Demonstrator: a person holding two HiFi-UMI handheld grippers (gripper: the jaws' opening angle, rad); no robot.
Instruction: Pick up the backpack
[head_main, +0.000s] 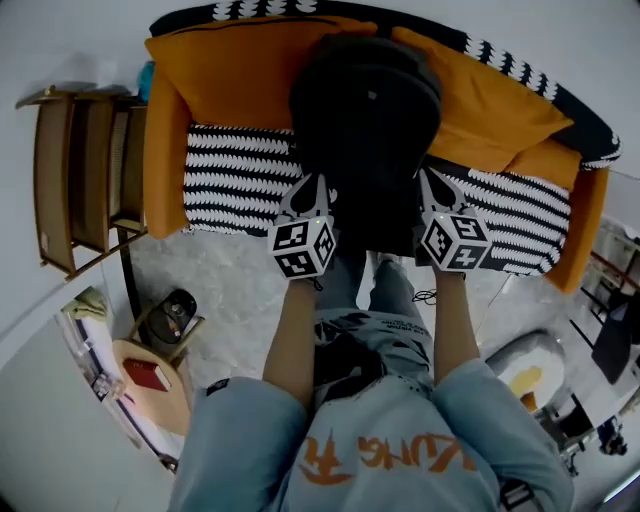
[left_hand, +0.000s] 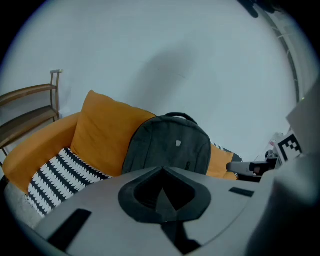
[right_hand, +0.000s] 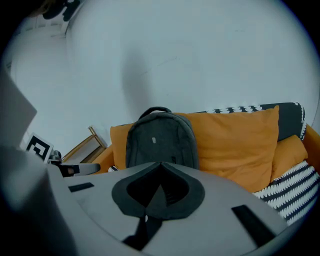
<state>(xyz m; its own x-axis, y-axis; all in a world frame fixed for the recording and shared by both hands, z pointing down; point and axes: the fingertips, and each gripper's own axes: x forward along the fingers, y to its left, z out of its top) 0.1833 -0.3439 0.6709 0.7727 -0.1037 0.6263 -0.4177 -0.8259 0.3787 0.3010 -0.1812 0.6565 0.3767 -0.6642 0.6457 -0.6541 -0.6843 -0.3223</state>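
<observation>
Backpack (head_main: 365, 120) first: it stands upright in the middle of the sofa (head_main: 235, 180), on the striped seat, leaning back on the orange cushions (head_main: 240, 70) with its top handle up. Your left gripper (head_main: 312, 192) and right gripper (head_main: 432, 190) are near its lower corners, one on each side. Going by the gripper views, neither touches it. Both have their jaws pressed together with nothing between them, so spread them before you close in. The loop handle at the top looks the surest hold, since a pinch on the soft flanks would likely slip or bunch the fabric. If you take the sides, grip evenly with both and lift straight up, so the bag does not tip forward. As a container, the backpack looks closed, with no open zip in any view. You cannot see what is in it, so expect some sag if it is loaded. The dark round vessel (head_main: 175, 318) at your lower left is too small to read.
</observation>
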